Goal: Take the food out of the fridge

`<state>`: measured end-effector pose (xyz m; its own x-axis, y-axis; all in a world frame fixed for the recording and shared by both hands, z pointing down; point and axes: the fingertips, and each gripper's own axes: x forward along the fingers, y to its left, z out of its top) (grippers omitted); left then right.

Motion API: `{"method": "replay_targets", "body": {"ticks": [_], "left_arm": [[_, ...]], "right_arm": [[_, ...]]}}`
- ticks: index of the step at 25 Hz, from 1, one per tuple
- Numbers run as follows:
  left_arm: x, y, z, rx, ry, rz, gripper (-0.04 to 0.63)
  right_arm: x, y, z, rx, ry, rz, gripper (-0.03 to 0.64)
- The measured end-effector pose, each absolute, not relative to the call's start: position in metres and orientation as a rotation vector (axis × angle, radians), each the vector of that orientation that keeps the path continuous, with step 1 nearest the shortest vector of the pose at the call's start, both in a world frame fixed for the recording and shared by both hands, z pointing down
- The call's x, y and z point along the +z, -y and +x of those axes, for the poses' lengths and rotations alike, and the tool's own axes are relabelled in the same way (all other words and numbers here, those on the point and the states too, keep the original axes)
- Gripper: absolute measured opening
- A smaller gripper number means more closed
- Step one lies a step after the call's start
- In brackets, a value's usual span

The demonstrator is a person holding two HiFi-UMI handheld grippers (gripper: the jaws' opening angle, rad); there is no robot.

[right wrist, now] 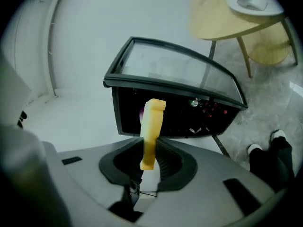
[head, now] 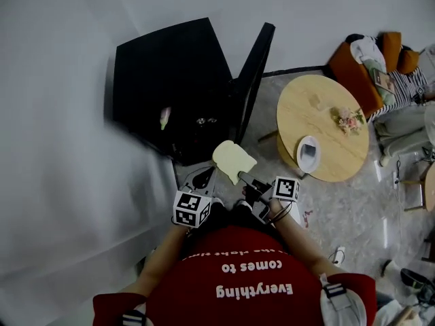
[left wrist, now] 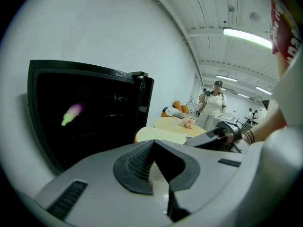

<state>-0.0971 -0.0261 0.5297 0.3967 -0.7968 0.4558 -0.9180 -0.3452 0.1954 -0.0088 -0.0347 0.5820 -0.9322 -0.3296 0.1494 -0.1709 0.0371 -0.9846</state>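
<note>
A small black fridge (head: 170,66) stands on the floor against the white wall with its door (head: 253,73) swung open. My right gripper (head: 243,178) is shut on a pale yellow slice of toast (head: 233,159), held out in front of the fridge opening. In the right gripper view the toast (right wrist: 152,131) stands on edge between the pads (right wrist: 163,162). A pink and green food item (head: 164,117) still lies inside the fridge, also visible in the left gripper view (left wrist: 72,114). My left gripper (head: 204,175) hovers left of the toast, its jaws meeting at the tips with nothing held.
A round wooden table (head: 319,124) with flowers (head: 349,119) and a white plate (head: 307,152) stands to the right of the fridge. Beyond it is an orange sofa (head: 357,73). A person (left wrist: 215,105) stands in the background. The floor is grey stone.
</note>
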Motion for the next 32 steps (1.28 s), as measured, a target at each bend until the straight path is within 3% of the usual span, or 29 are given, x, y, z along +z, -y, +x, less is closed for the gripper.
{"method": "replay_targets", "body": {"ticks": [21, 32], "left_arm": [[0.491, 0.062, 0.140, 0.443, 0.834, 2.659, 0.006], [0.510, 0.057, 0.218, 0.481, 0.654, 2.732, 0.006]], "right_arm": [[0.551, 0.023, 0.197, -1.669, -1.750, -0.894, 0.087], [0.569, 0.008, 0.274, -1.562, -1.626, -1.058, 0.087]]}}
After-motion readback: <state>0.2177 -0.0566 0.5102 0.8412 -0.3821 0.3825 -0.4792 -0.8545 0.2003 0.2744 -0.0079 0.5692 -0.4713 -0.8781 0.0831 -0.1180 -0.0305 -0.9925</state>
